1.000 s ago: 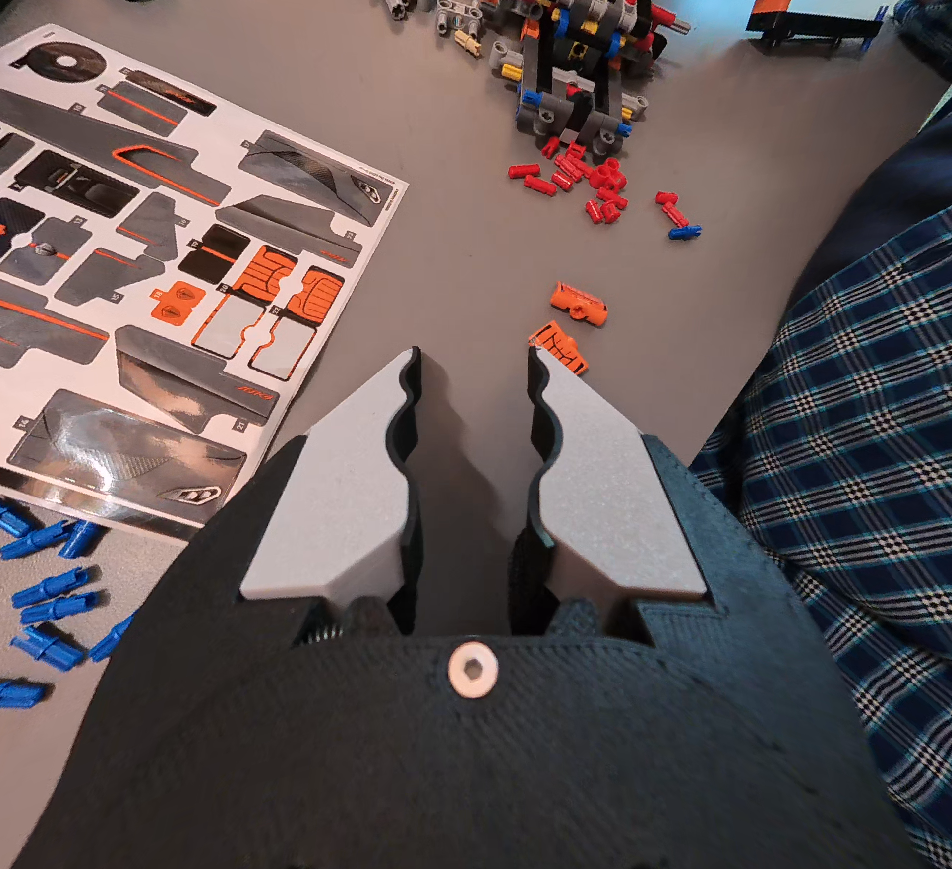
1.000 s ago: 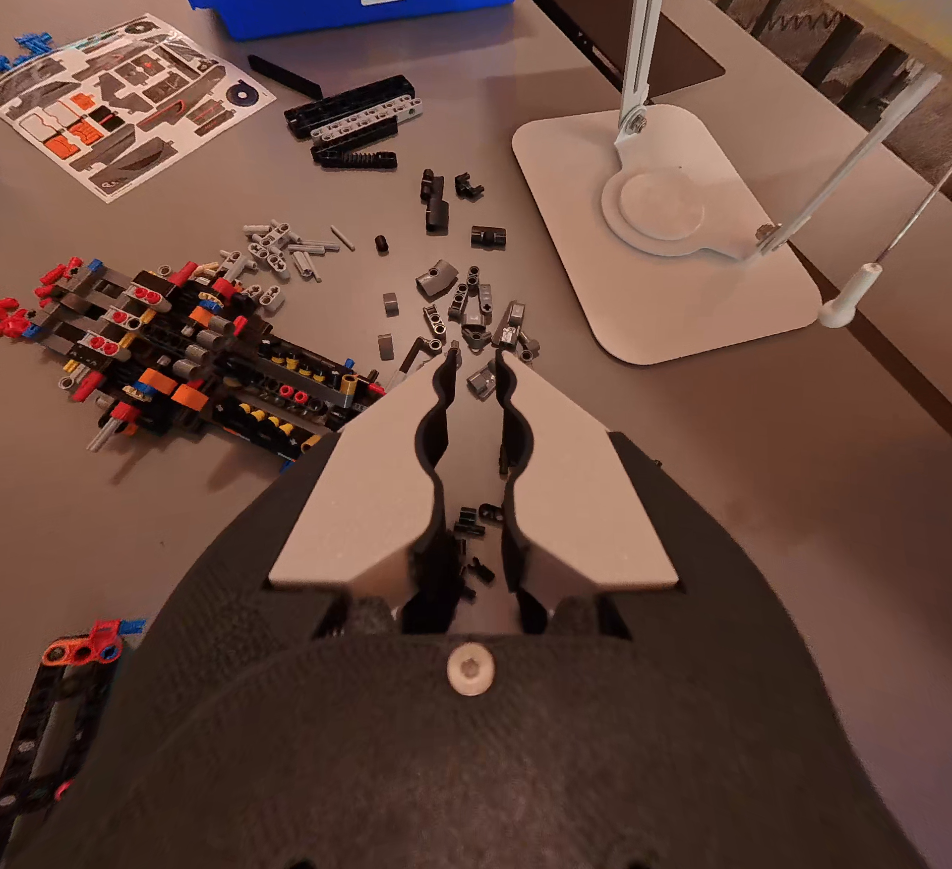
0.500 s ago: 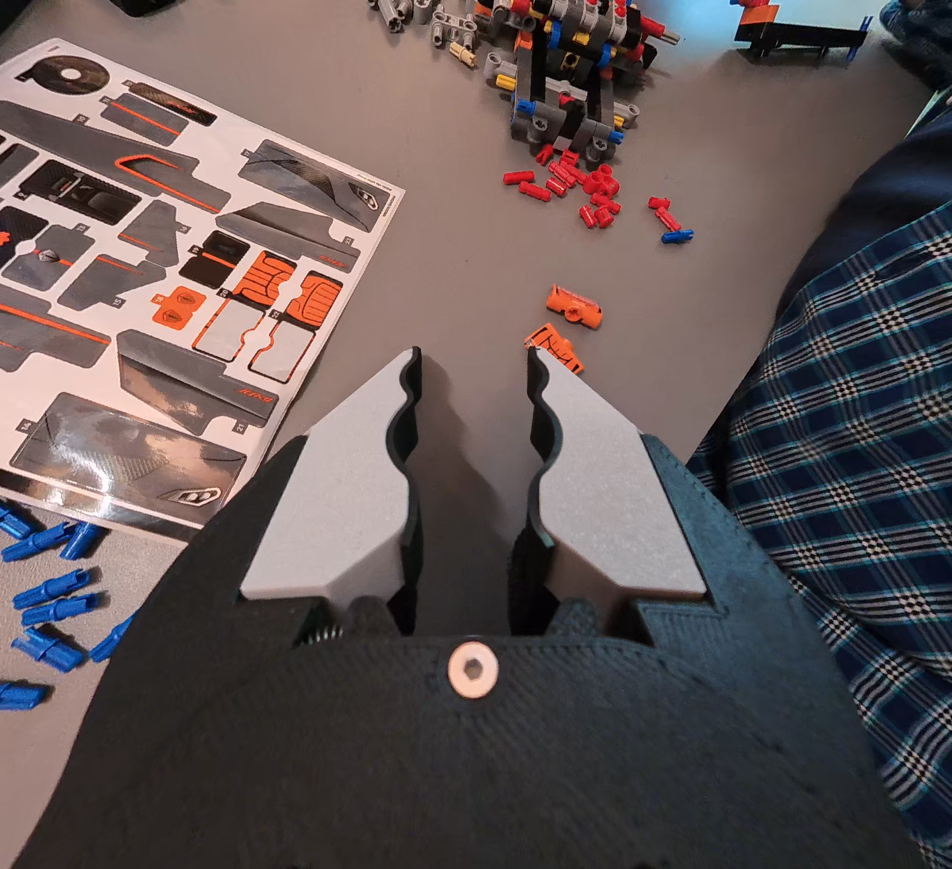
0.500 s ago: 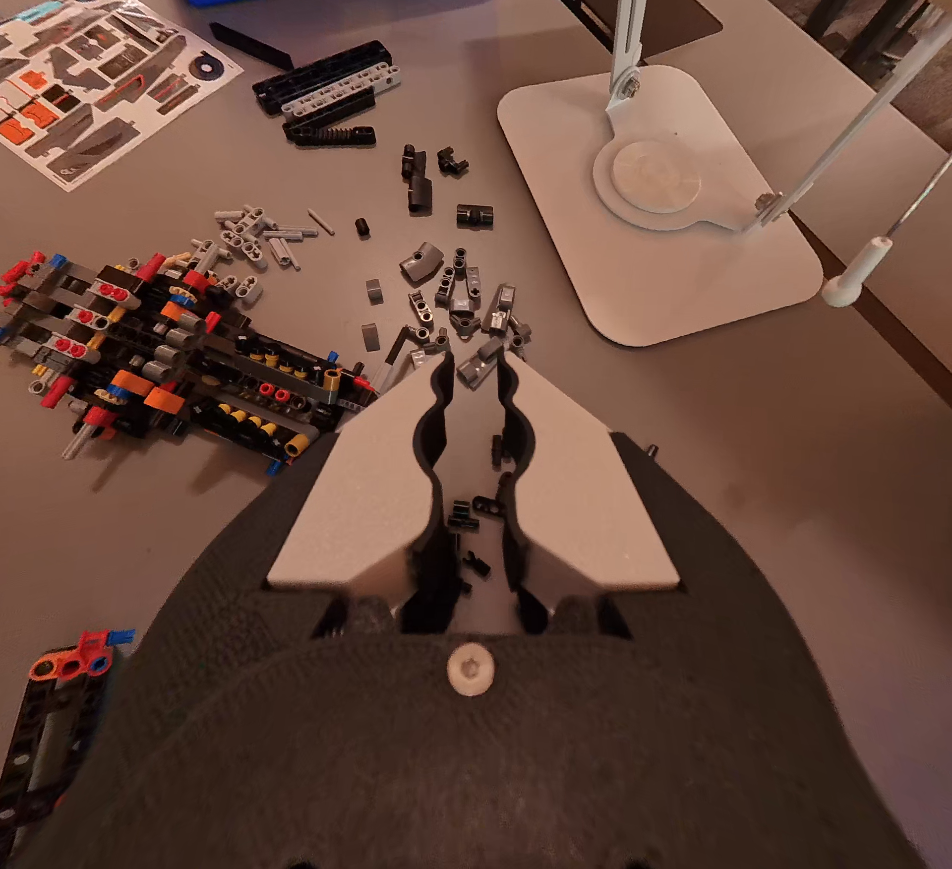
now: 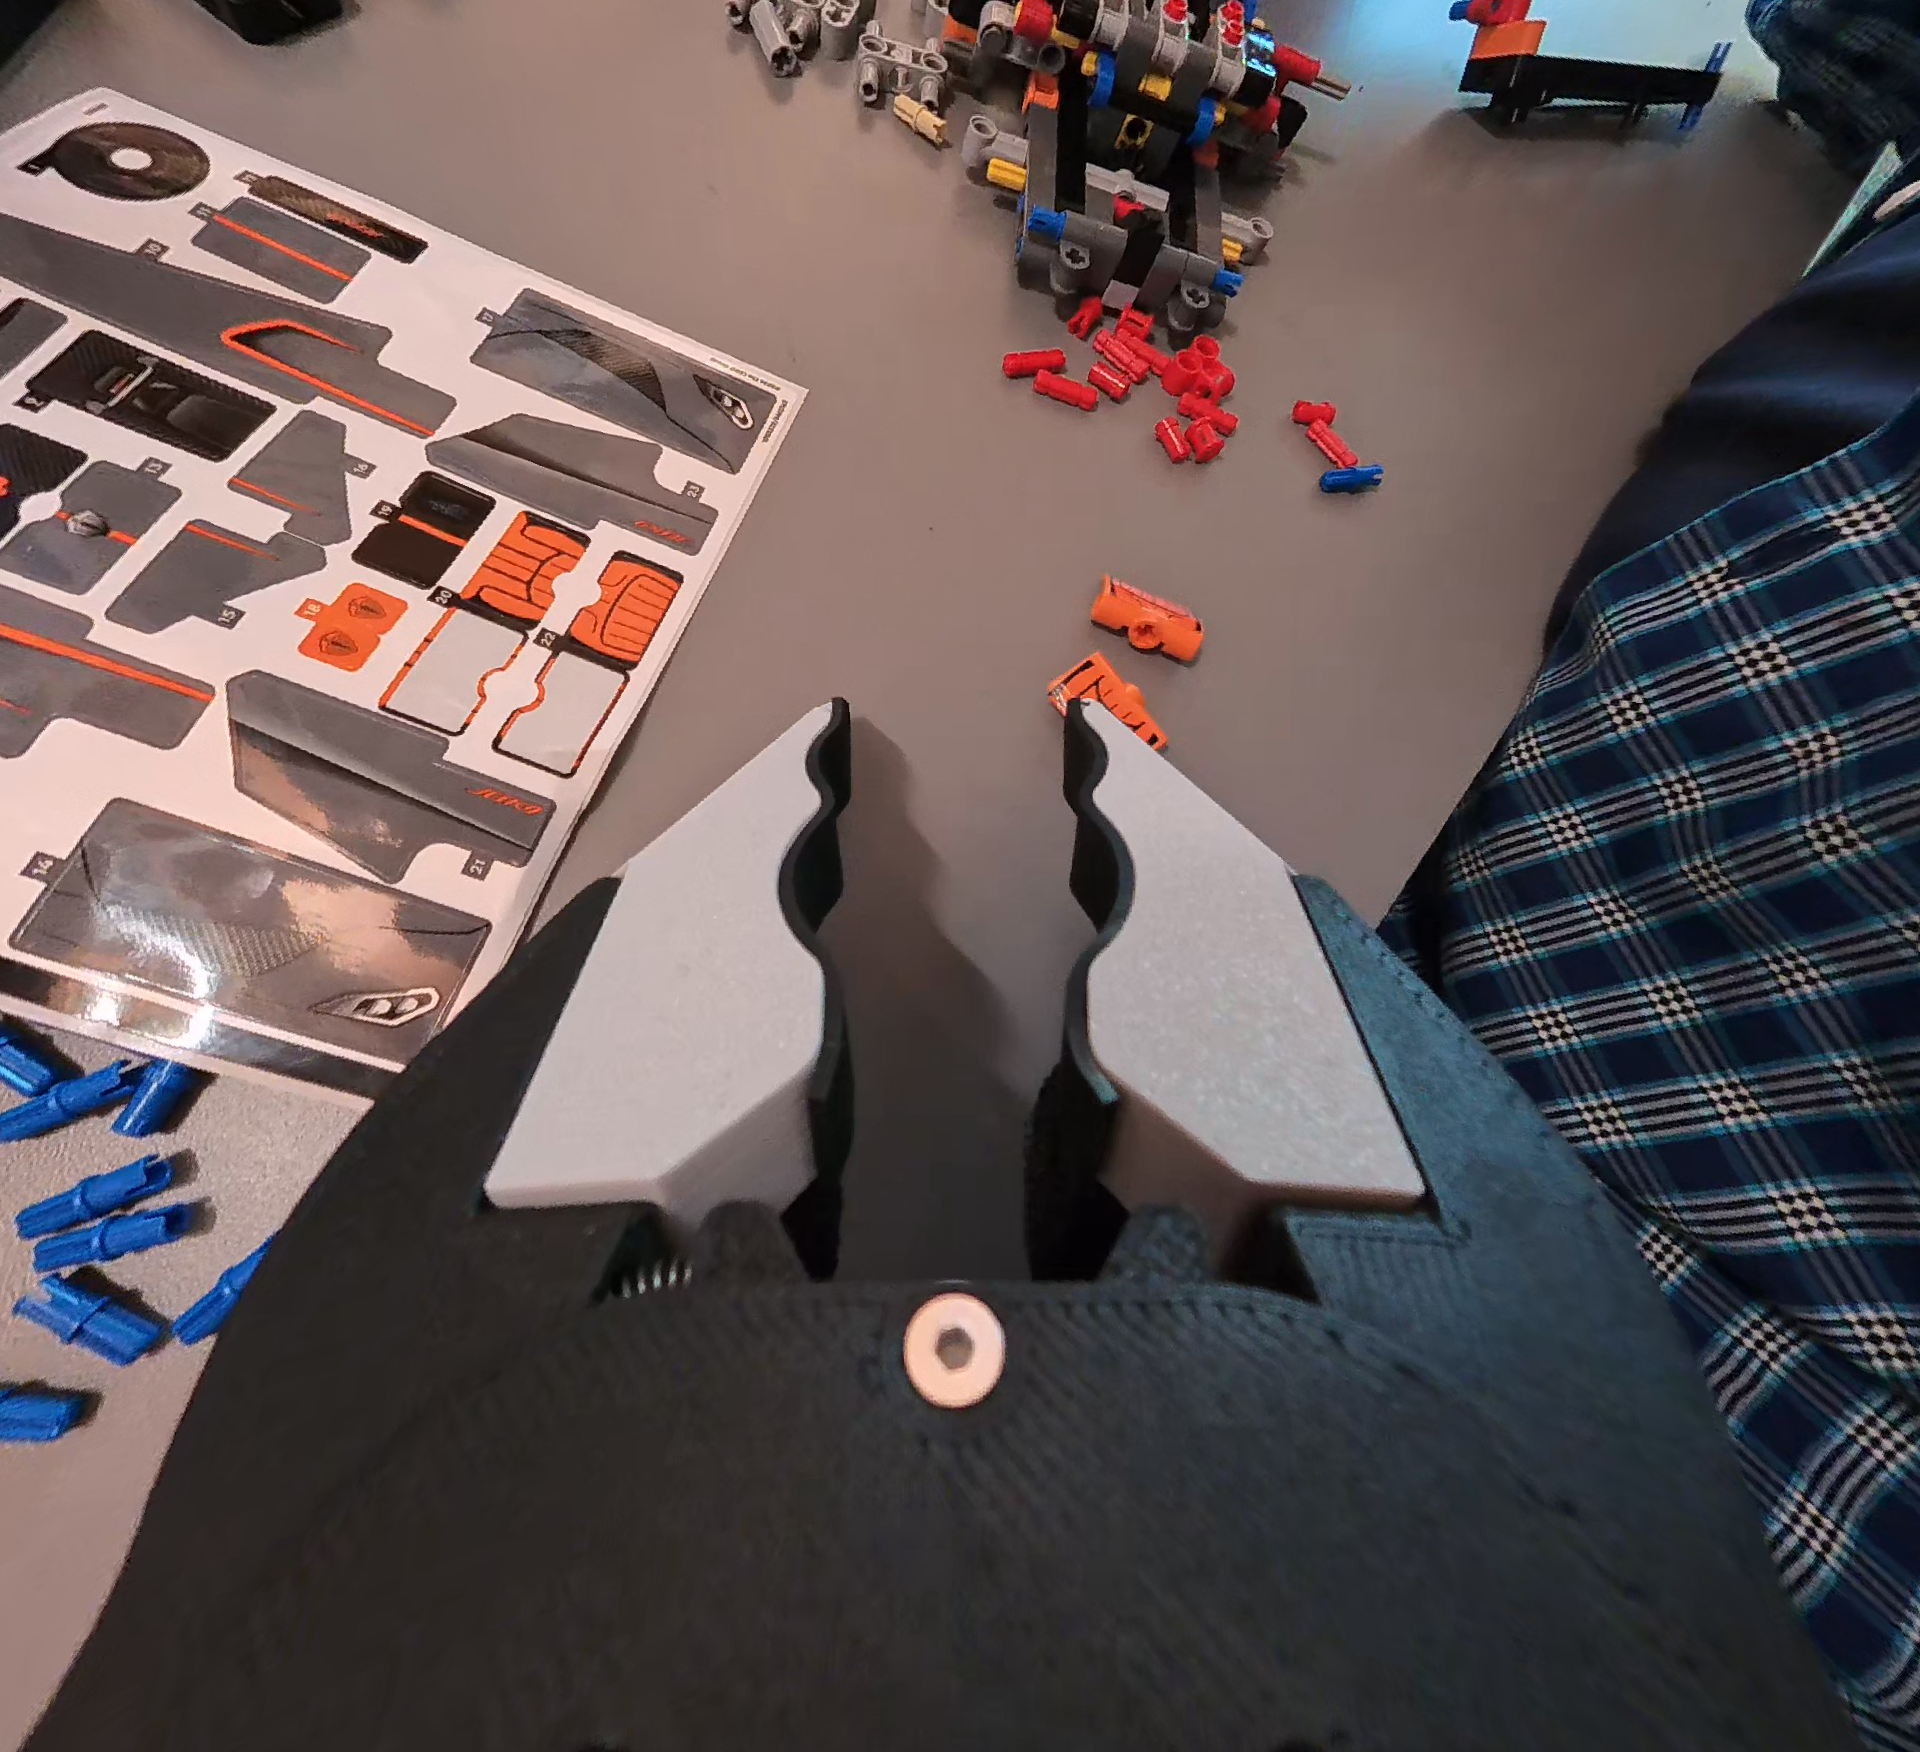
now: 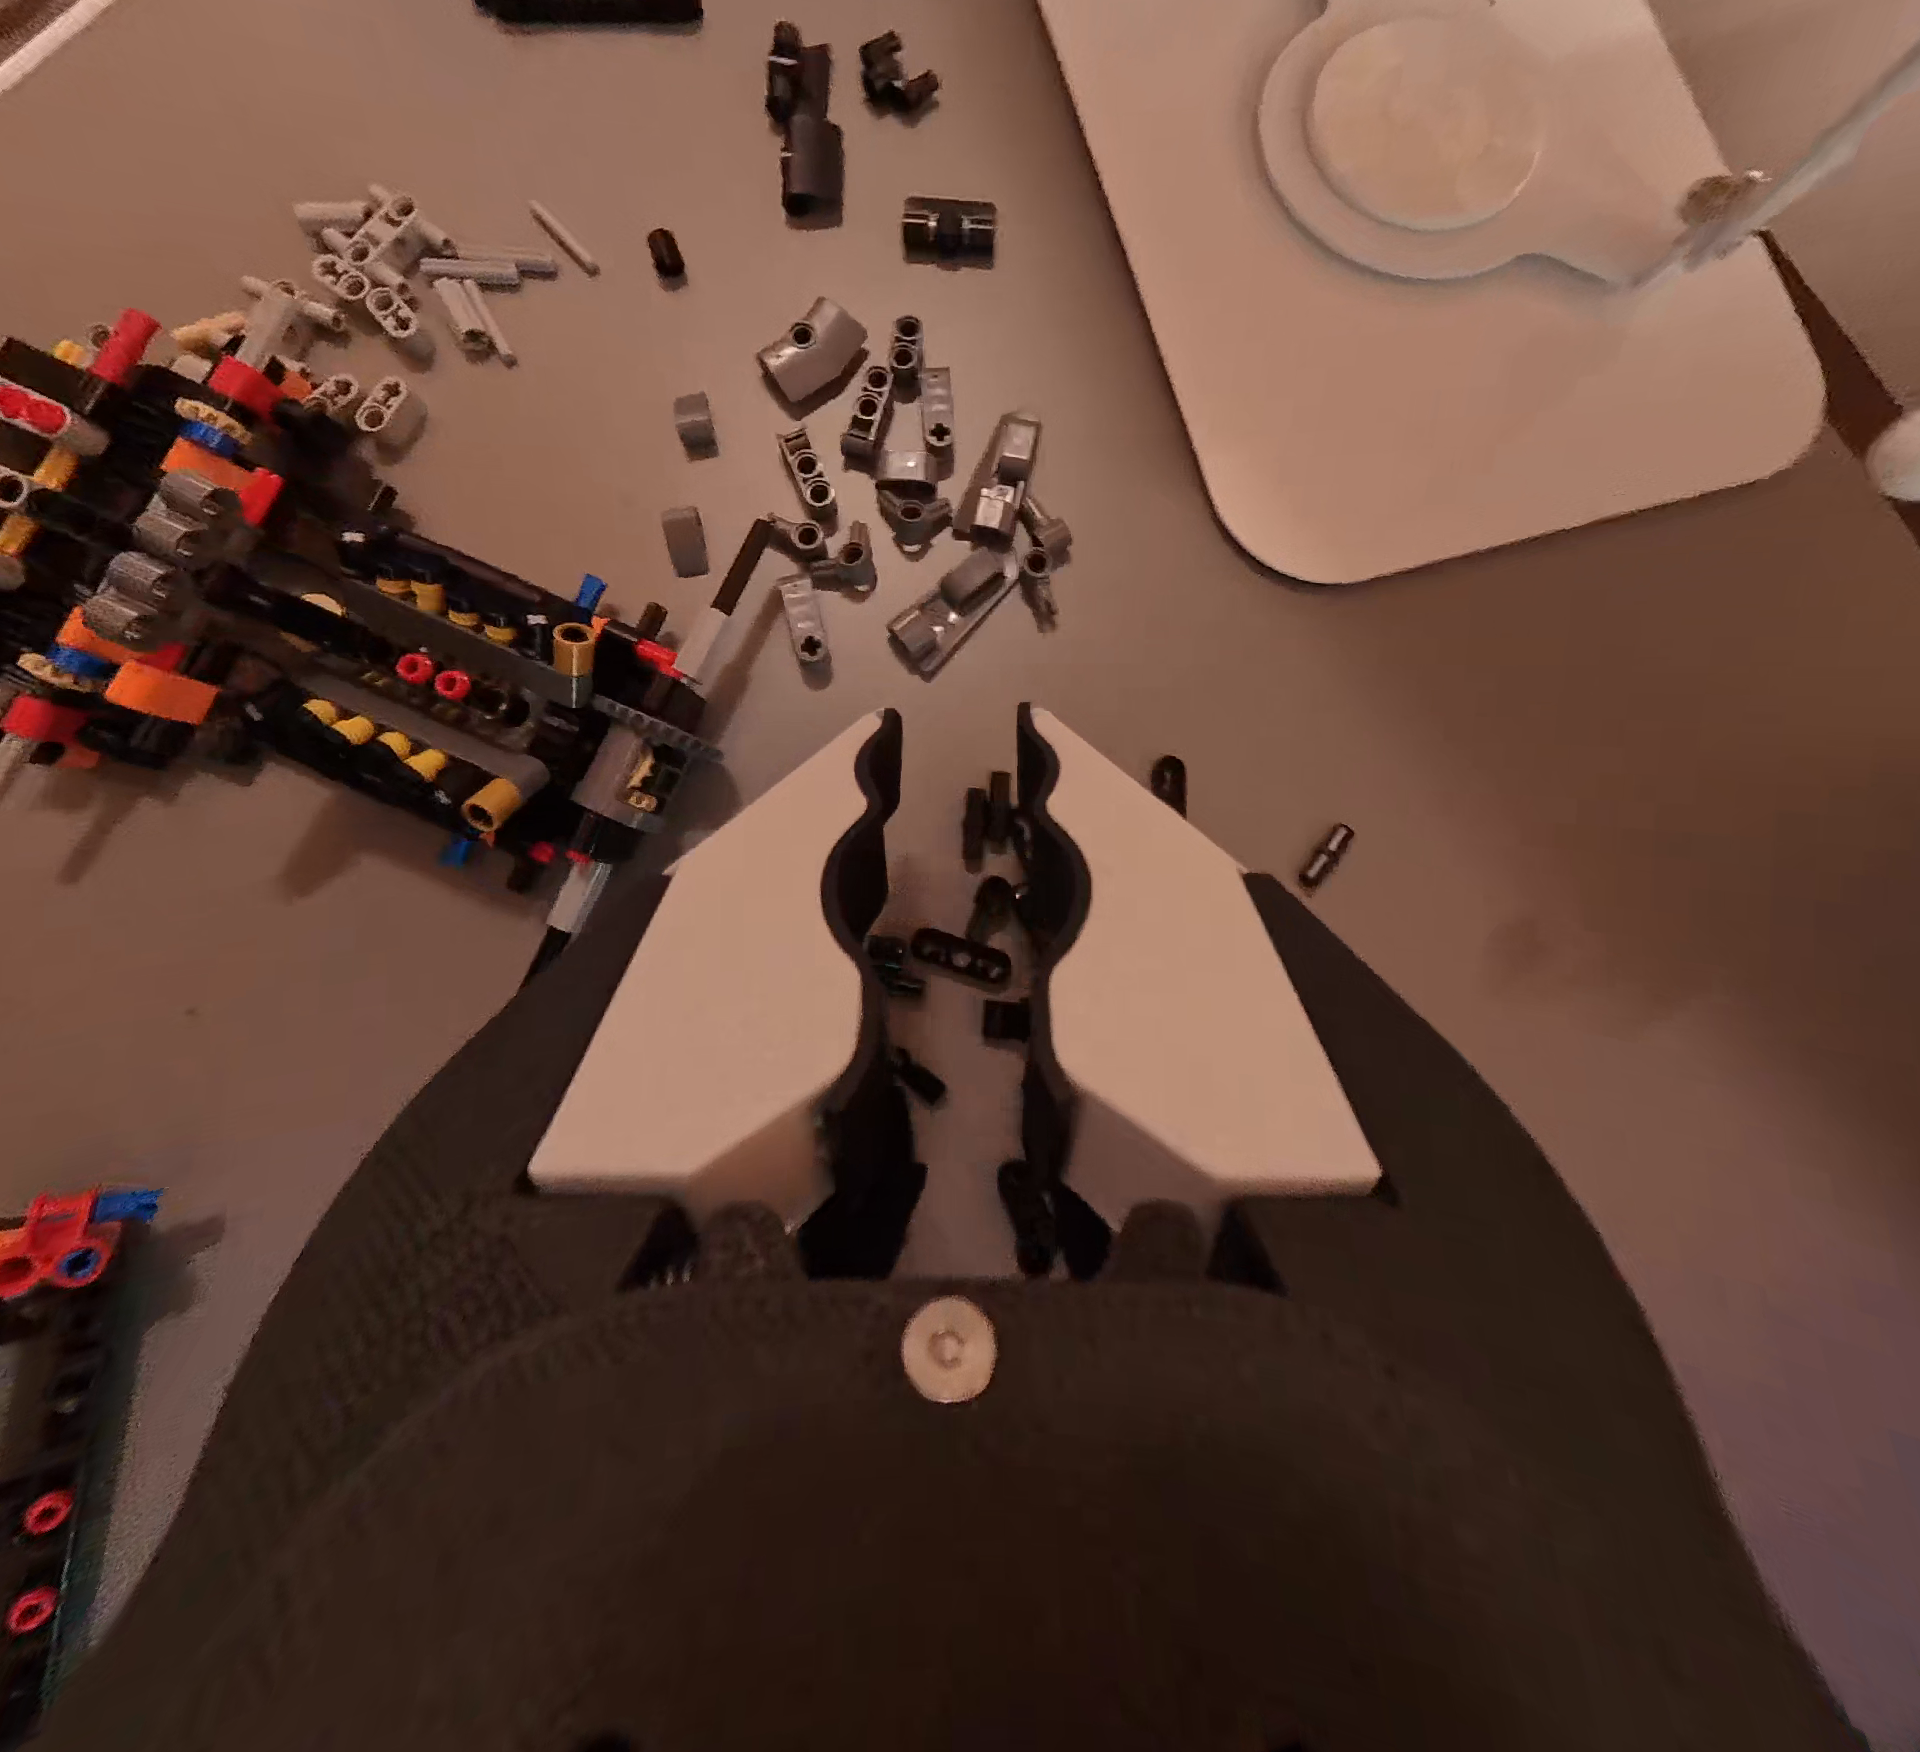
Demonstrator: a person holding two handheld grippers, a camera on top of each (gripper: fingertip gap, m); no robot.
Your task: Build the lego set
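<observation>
Left gripper [image 5: 956, 715] fingers [image 5: 717, 923] apart, seemingly empty, above table [image 5: 914, 476].

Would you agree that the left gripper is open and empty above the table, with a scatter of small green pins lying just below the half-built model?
Not quite: those pins are red, not green, as the left wrist view shows. The rest holds: the left gripper is open and empty above the table, and the pins lie just below the half-built model.
</observation>
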